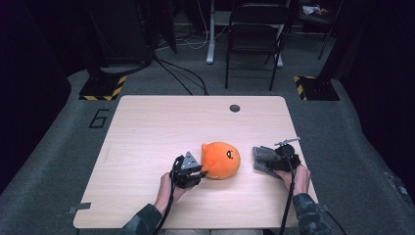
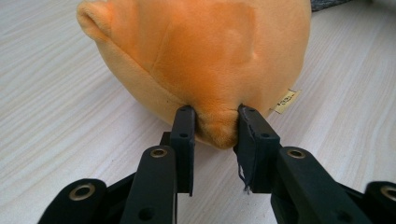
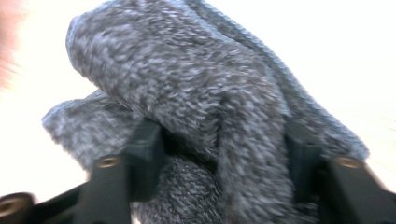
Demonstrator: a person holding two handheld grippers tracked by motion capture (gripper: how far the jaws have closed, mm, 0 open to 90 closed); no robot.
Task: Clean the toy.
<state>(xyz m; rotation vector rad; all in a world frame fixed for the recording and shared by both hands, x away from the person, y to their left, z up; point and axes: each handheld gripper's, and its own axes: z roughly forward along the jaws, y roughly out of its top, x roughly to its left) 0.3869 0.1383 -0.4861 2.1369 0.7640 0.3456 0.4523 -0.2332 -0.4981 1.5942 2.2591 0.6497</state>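
Right now my left tongs [image 2: 216, 122] are clamped on a fold of the orange plush [image 2: 196, 56], pinching its near edge; the rest of the plush bulges just beyond the tips, resting on the surface [image 2: 56, 116]. From the high view the plush [image 1: 221, 159] sits immediately right of the left tongs [image 1: 198, 171], and between the two pairs. My right tongs [image 3: 219, 144] have a grey knit cloth [image 3: 187, 93] bunched between the jaws, both pads pressed into it; that view is blurred. In the high view the cloth [image 1: 264, 159] lies just left of the right tongs [image 1: 276, 161], apart from the plush.

The surface [image 1: 156, 127] is pale wood with a small dark round hole [image 1: 235, 108] at its far side. Beyond it stands a black chair [image 1: 254, 39] on a grey floor [image 1: 58, 127], with cables trailing around.

Both my forearms come in from the near edge, sleeves in camouflage. The left hand [image 1: 169, 188] angles right toward the plush; the right hand [image 1: 298, 178] points left and slightly away.
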